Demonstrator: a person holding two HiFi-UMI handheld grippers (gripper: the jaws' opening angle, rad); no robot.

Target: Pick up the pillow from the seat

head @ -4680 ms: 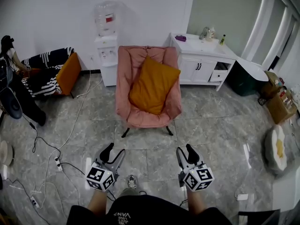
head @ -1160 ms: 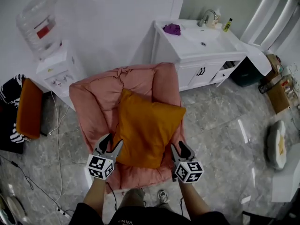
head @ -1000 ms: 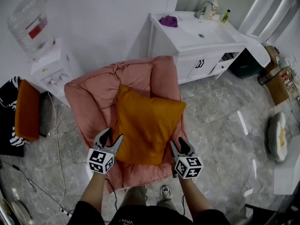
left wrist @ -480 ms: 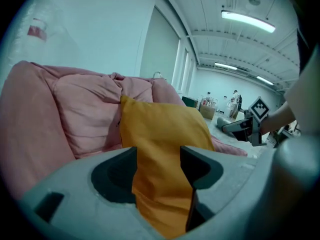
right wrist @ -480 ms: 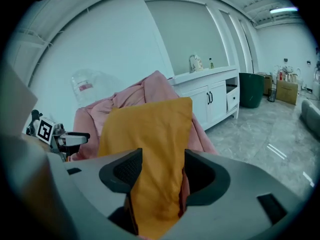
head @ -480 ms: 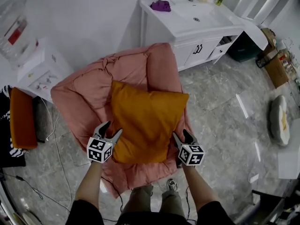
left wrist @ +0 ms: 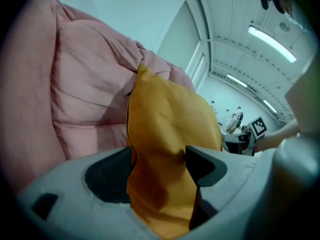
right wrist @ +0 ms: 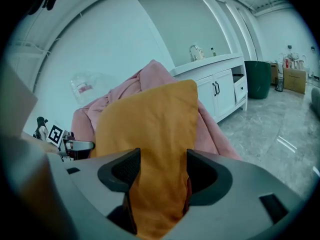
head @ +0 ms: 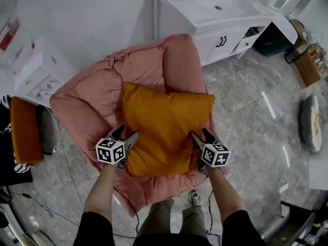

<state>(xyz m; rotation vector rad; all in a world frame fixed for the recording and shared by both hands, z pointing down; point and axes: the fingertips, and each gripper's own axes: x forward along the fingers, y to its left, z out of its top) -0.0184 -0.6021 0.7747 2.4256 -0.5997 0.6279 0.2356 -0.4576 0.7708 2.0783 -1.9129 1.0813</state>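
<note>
Pillow [head: 164, 122] edges between jaws of left tongs [head: 126, 133] and right tongs [head: 200, 134]; both opening

**Jaws opening on both sides**

We reach our left arm [head: 100, 193] and right arm [head: 224, 195] forward and down. The left gripper [head: 126, 133] and right gripper [head: 201, 135] are opening their jaws, each with an edge of the pillow [head: 164, 122] between them, unclamped.

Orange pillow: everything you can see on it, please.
The pillow is a plain orange, soft fabric square, plump and lightly creased. It leans against the back of the pink padded chair, lower edge on the seat. The left gripper and right gripper straddle its lower side edges, fabric between their jaws, which are opening.
</note>
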